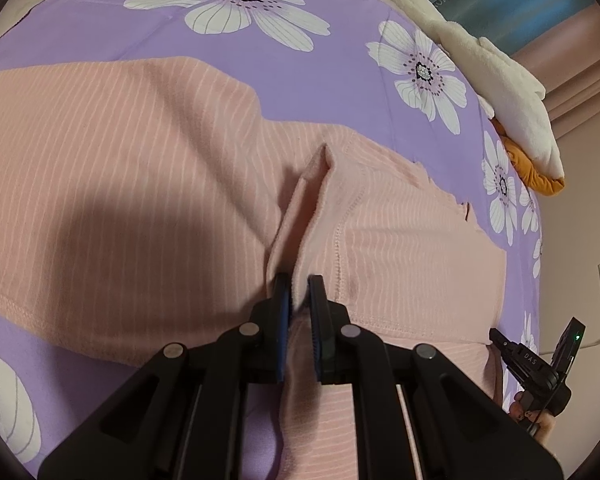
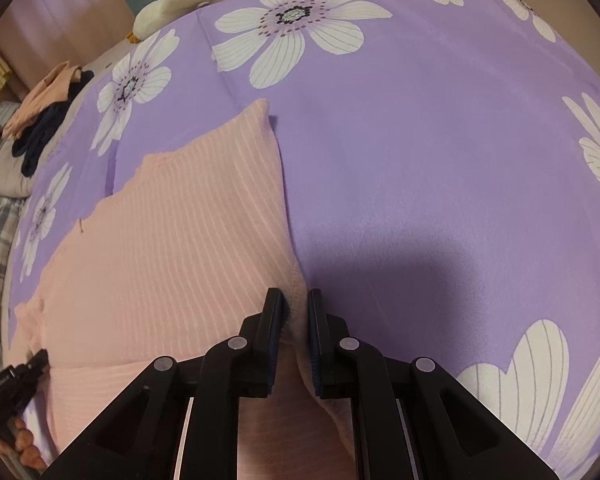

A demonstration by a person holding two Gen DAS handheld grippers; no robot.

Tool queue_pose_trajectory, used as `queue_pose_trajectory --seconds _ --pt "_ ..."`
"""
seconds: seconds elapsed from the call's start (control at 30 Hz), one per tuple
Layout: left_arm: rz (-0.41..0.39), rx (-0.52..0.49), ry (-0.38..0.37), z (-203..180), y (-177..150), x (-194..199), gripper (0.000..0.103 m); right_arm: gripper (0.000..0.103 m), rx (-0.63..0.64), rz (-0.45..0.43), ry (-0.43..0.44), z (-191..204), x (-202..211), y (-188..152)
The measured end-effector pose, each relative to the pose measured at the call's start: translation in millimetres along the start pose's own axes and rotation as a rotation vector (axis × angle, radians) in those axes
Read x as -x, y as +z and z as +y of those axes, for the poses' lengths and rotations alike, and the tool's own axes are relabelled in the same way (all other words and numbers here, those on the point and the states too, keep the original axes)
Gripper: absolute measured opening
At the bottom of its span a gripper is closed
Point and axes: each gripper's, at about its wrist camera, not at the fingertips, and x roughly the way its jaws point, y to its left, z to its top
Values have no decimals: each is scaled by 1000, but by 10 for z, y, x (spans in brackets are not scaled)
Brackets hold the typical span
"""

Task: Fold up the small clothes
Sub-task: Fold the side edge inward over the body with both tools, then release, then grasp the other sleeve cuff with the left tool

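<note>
Both grippers pinch the pink garment on the bed.

The left gripper (image 1: 299, 292) reaches forward low over the cloth, its fingers nipping a raised fold of the pink striped garment (image 1: 140, 168). The right gripper (image 2: 298, 308) does likewise at the garment's edge. Beyond lies the purple floral bedsheet (image 2: 420, 160), then a white plush toy (image 1: 500, 92).

A garment (image 1: 140, 184) lies spread on the bed (image 1: 308, 76). The left tongs (image 1: 299, 292) pinch a raised fold near its middle; the right tongs (image 2: 296, 312) grip its right edge, with bare bed to their right. A plush toy (image 1: 500, 92) lies at the bed's far edge, and a pile of clothes (image 2: 48, 116) sits beyond the bed's left side.
</note>
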Motion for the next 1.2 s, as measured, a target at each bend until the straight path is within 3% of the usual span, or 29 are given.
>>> queue_pose_trajectory --seconds 0.23,0.3,0.37,0.43,0.5,0.57,0.77,0.97,1.2 --pt "-6 9 25 -65 -45 131 13 10 21 18 -42 89 10 51" --pt "-22 -16 32 -119 -88 245 24 18 31 14 -58 119 55 50" --pt "-44 -38 47 -177 -141 403 55 49 33 5 -50 134 133 35" --pt "-78 -54 41 -220 -178 566 62 62 26 -24 -27 146 260 21" --pt "-108 -54 12 -248 -219 754 72 65 32 -51 -10 178 414 2" --pt "-130 -44 -19 -266 -267 930 90 74 39 -80 13 218 593 -27" --pt "-199 -72 -22 -323 -431 1323 98 91 70 -158 105 372 1094 -149" --pt "-235 -82 -11 -264 -534 1556 100 93 115 -214 190 582 1438 -338" --pt "-238 -93 51 -84 -595 1626 100 93 189 -268 186 779 1599 -604"
